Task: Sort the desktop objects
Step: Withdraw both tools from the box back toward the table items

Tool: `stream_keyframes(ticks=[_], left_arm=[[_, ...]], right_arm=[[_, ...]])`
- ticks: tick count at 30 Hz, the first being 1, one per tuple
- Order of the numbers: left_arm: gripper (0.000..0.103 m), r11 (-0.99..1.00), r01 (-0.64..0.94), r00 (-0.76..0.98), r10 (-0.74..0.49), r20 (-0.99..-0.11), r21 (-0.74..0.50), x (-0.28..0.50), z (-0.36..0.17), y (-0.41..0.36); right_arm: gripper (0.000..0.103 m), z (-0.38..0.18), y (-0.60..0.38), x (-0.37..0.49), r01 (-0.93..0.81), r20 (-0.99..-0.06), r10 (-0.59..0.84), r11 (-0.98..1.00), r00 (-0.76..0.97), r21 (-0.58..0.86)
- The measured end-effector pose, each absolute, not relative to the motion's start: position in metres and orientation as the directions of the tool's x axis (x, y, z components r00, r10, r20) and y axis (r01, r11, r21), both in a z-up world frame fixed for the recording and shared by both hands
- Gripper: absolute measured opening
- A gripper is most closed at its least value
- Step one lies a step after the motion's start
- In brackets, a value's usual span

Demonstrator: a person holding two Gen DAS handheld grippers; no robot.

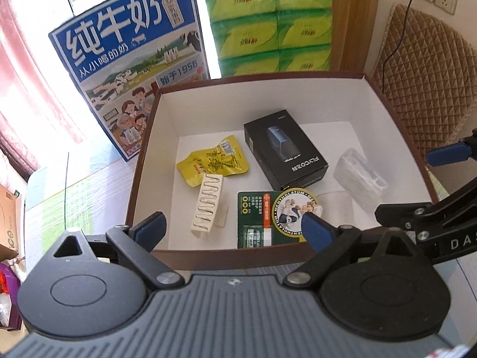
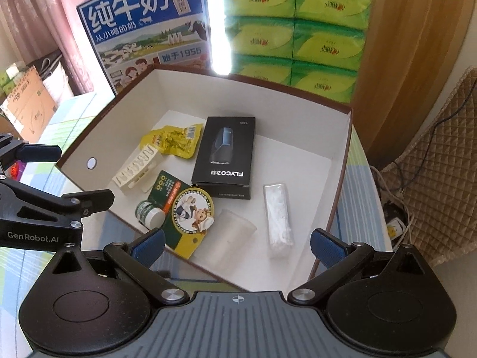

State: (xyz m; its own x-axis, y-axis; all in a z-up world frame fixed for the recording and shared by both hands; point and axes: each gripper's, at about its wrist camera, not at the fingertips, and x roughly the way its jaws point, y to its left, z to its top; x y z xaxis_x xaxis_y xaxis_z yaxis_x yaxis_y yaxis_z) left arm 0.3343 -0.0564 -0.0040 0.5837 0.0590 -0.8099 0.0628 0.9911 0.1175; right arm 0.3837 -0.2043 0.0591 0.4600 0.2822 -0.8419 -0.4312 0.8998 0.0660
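**Left wrist view.** The left hand-held gripper (image 1: 234,232) hovers at the near rim of the brown storage box (image 1: 393,104), fingers spread, holding nothing. The sorted items lie on the white box floor:

- Black FLYCO carton (image 1: 284,153): rigid card, probably light. Grip across the two long sides.
- Yellow snack pouch (image 1: 213,164): soft, crinkled foil, likely slippery. Pinch a sealed edge.
- Cream plastic clip (image 1: 207,205), just beside the pouch: stiff and ribbed. Grip across its narrow width.
- Green MENTHOLATUM blister card (image 1: 262,217): thin and flat, hard to lift off the floor. Take it by an edge or by the raised blister.
- Clear plastic packet (image 1: 357,176): smooth and probably slick.

Behind the box stands a blue milk carton case (image 1: 131,47) reading "纯牛奶", "从小喝的奶" and "始于1956". Beside it are stacked green tissue packs (image 1: 271,21); their print is too small to read.

**Right wrist view.** The right hand-held gripper (image 2: 237,246) is also spread and empty above the near box corner. The left unit, at the left edge, bears "GenRobot.AI". A clear plastic cup (image 2: 235,231) lies on its side touching the Mentholatum card; it is thin-walled and crushable, so grip it lightly at the rim. The box stands on a counter (image 2: 74,113) with a pale check cover.
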Motion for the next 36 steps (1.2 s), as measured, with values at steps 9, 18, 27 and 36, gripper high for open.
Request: stream_keyframes(ticks=[9,18,27,36], left_arm=[[0.095,0.989,0.077,0.646,0.046,-0.762,0.125,0.299,0.018,-0.063],[0.095,0.997,0.049,0.699,0.008,-0.715,0.06,0.258,0.035,-0.056],[0.096,0.999,-0.038,0.738,0.011,-0.675,-0.025,0.205,0.037,-0.026],[0.097,0.992,-0.125,0.733,0.078,-0.675,-0.021,0.142,0.02,0.001]], right_arm=[[0.101,0.076,-0.207,0.354,-0.443,-0.814,0.31,0.893,0.49,0.073],[0.101,0.091,-0.209,0.319,-0.462,-0.788,0.343,0.883,0.511,0.085],[0.101,0.092,-0.215,0.284,-0.463,-0.748,0.378,0.88,0.545,0.108],[0.101,0.071,-0.223,0.244,-0.505,-0.711,0.436,0.853,0.552,0.131]])
